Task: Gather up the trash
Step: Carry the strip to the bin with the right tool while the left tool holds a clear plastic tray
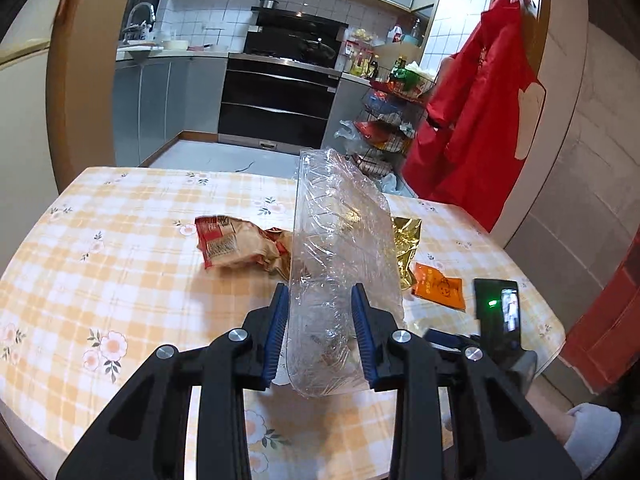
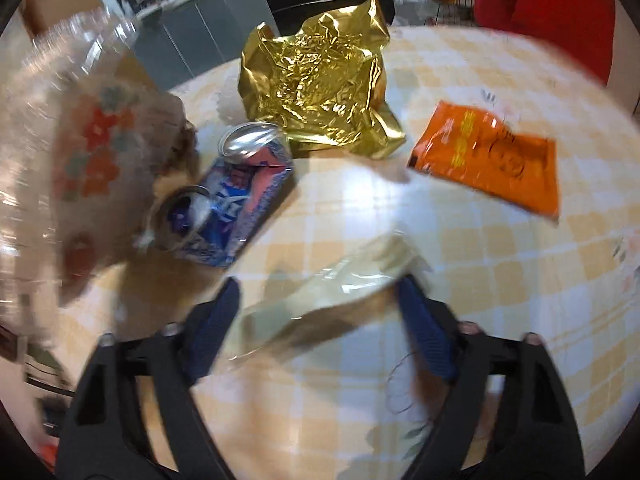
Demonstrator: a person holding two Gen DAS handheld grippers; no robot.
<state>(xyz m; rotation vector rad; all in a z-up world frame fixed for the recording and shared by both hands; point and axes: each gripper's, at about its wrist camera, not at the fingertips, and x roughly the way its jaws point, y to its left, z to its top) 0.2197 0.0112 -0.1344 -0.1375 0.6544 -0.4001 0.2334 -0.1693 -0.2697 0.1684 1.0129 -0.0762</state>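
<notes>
**Hazards**
- Slip of the clear plastic tray [image 1: 340,240] out of the left hand-held gripper [image 1: 319,286]. Likely cause: smooth, thin, springy walls, clamped near one end only, with most of the length standing free above the pads.
- Further crushing or cracking under extra squeeze. Avoid tightening.
- Missed pick by the right hand-held gripper [image 2: 318,280]. Jaws apart, astride the pale translucent wrapper [image 2: 332,292]; pad contact not confirmed because of blur. Likely cause: flat, limp film sliding on the desk [image 2: 460,264] instead of bunching between the pads.
- Snagging of the glossy tablecloth together with the film.
- Knocking of the crushed can [image 2: 240,192], just beside the left finger of that gripper; probable roll if struck.

**Appearance and location of the trash**
- Tray: transparent, ribbed, crumpled, held upright and clear of the desk.
- Pale wrapper: flat on the desk, slightly creased, between the right jaws.
- Gold foil bag [image 2: 320,88]: heavily wrinkled, beyond the can.
- Orange sachet [image 2: 488,164]: flat, right of the foil bag, apart from it.
- Red-and-beige wrapper [image 1: 236,248]: crumpled, left of the tray.
- No bin in view.
</notes>
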